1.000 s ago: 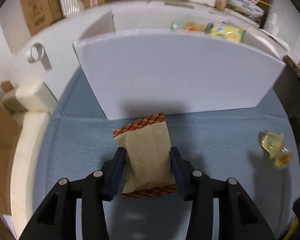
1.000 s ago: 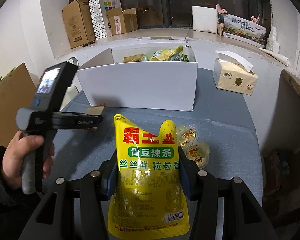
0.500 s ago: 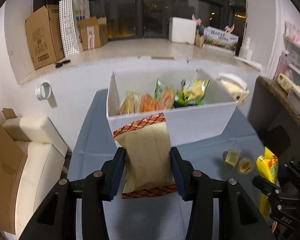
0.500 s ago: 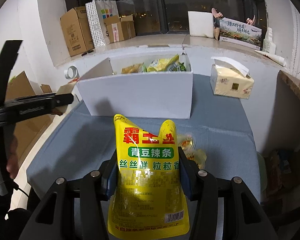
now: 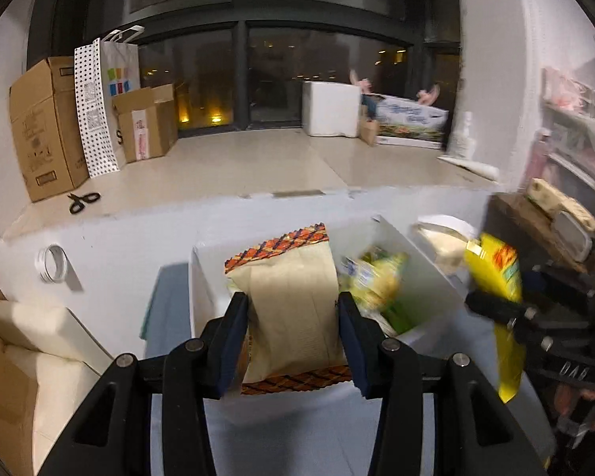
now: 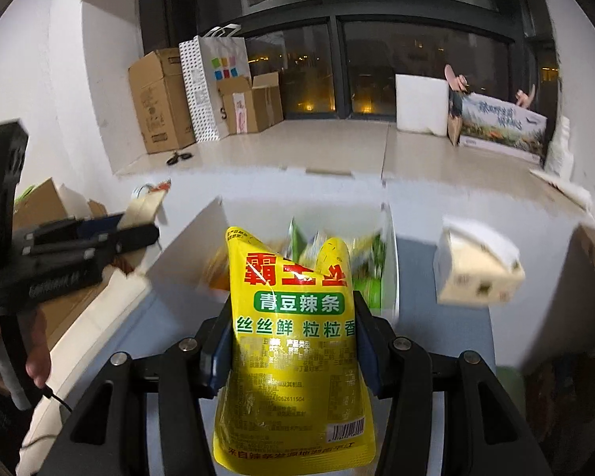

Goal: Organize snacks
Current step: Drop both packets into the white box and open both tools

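My left gripper [image 5: 293, 317] is shut on a tan snack packet [image 5: 293, 309] with orange zigzag ends, held up over the near left part of the white box [image 5: 428, 273]. Several green and yellow snack bags [image 5: 377, 281] lie blurred inside the box. My right gripper [image 6: 293, 317] is shut on a yellow pouch [image 6: 293, 341] with red and green lettering, raised in front of the same white box [image 6: 186, 250]. From the left wrist view, the yellow pouch [image 5: 496, 273] hangs at the right. From the right wrist view, the left gripper and its tan packet [image 6: 142, 206] are at the left.
A tissue box [image 6: 476, 269] stands on the blue table [image 6: 158, 329] right of the white box. A tape roll [image 5: 53, 263] hangs on the low wall. Cardboard boxes [image 5: 47, 127], a dotted bag and scissors [image 5: 83, 201] sit on the ledge. A cream sofa [image 5: 39, 341] lies left.
Both grippers have risen with their packets and come closer to the white box, whose inside now shows. The jelly cups on the table have dropped out of view.
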Demonstrator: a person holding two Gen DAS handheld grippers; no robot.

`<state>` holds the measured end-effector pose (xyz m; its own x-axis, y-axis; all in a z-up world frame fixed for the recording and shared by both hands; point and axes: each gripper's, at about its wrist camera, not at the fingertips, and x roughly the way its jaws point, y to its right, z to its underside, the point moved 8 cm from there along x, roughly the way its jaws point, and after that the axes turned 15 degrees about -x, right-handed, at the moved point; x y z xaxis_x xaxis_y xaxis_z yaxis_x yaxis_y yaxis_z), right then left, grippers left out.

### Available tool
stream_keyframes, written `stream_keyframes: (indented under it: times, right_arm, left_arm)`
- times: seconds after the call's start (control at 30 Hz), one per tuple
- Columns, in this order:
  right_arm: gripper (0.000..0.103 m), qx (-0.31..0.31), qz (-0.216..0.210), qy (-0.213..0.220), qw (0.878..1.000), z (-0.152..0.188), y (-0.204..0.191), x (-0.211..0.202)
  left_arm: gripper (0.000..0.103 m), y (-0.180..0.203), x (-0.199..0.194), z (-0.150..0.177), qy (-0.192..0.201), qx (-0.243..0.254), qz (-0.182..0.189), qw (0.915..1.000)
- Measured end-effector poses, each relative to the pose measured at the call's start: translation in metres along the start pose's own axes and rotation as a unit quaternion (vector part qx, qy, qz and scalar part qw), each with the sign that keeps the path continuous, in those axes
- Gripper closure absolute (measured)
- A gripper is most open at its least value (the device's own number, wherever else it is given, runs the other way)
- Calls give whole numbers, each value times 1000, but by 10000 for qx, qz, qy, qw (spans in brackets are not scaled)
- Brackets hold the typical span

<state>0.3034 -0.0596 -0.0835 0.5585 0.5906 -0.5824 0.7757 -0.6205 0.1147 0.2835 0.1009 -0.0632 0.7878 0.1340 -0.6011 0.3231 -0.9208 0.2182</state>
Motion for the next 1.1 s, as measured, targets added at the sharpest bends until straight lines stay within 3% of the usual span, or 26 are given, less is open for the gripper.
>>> stream_keyframes:
  times: [0.2, 0.3, 0.33, 0.37, 0.4, 0.43, 0.53, 0.83, 1.1]
  right_arm:
    - [47, 261, 83, -206, 9994, -51, 39, 61]
    - [45, 184, 205, -333, 9991, -62, 47, 88]
    - [42, 153, 191, -345, 9991, -63, 47, 94]
    - [40, 144, 147, -392, 9990, -64, 47, 102]
    - [31, 191, 156, -465, 9986, -61, 48, 109]
    - [15, 248, 152, -520, 9982, -58, 49, 113]
    - [0, 647, 16, -790, 9948, -45, 53, 124]
    - [0, 680, 50, -567, 9961, -39, 59, 97]
    - [0, 466, -288, 1, 9985, -31, 37, 39]
  left_arm:
    - [53, -16, 55, -31, -237, -268, -116, 9993]
    - [45, -23, 77, -30, -485, -276, -227, 9982]
    - [31, -25, 83, -29, -561, -250, -283, 9977]
    - [8, -26, 88, -27, -638, -237, -310, 9972]
    - [0, -28, 92, -25, -733, -246, -280, 9966]
    - [0, -29, 91, -24, -715, -258, -248, 9968]
    - [0, -29, 86, -17, -678, -211, -195, 9973]
    - [0, -16, 49, -16, -401, -38, -87, 9992]
    - [0, -3, -28, 2, -210, -43, 620, 9978]
